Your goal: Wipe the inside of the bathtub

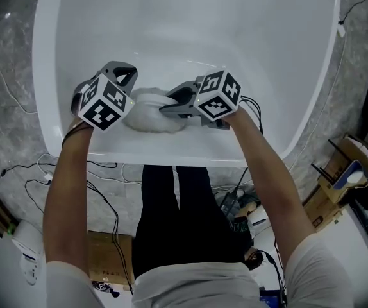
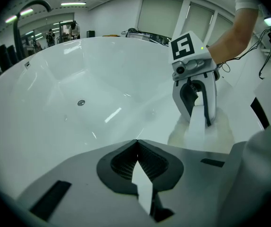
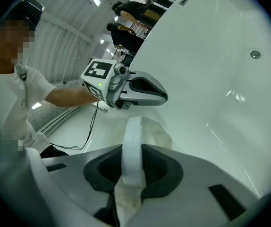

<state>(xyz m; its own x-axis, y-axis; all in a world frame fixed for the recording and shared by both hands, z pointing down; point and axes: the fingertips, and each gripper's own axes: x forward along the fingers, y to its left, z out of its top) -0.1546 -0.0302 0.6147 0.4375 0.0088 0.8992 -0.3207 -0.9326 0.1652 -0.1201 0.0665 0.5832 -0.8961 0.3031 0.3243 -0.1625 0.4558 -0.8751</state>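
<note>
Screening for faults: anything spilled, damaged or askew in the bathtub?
Nothing stands out. The bathtub looks clean and intact, and the right gripper pinches the white cloth lying by its near wall.

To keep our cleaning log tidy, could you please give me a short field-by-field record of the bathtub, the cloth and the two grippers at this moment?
Setting: white glossy bathtub, seen from above
Cleaning item: white fluffy cloth, lying against the tub's near inner wall
Right gripper: shut on a white strip of the cloth
Left gripper: shut, holding nothing, beside the cloth
Other: small round metal fitting on the tub's inner surface
</note>
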